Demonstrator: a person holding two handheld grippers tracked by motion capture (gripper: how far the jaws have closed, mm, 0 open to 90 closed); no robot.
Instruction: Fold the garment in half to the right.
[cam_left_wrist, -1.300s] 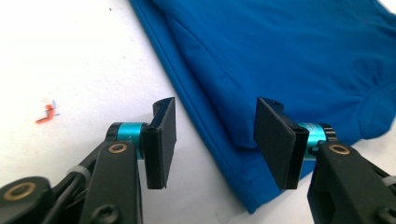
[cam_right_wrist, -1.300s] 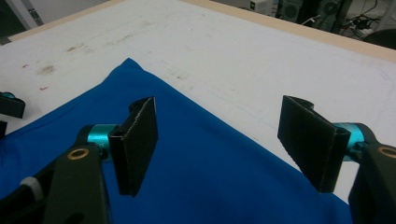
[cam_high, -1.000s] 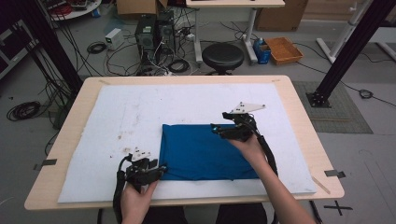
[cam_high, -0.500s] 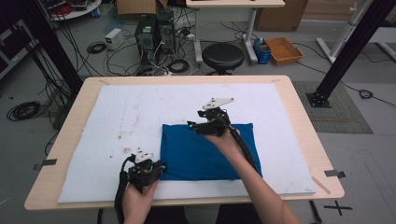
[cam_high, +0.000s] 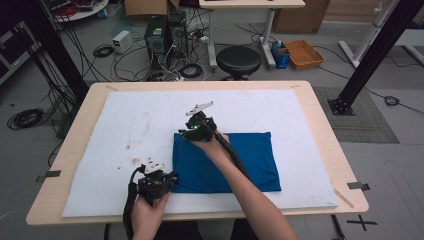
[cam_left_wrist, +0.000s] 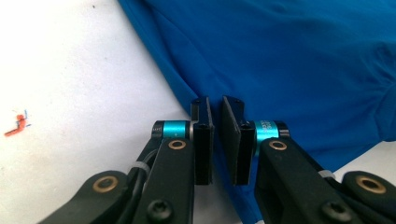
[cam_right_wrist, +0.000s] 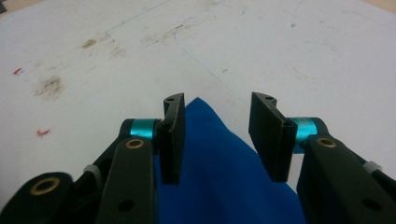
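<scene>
Two corners of the folded blue fabric cloth (cam_high: 225, 162) are being taken: left gripper (cam_left_wrist: 215, 140) jaws nearly clenched on its near edge, right gripper (cam_right_wrist: 219, 140) jaws, just closing, straddle its far corner ungripped, with folding yet undone.

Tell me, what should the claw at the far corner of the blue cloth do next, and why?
Probably shut on that corner. The right claw has its jaws apart, just been closing, with the far left corner of the blue cloth lying between them but not yet pinched. The left claw looks nearly shut at the cloth's near left corner, so gripping both corners would let the person lift or fold it.
</scene>
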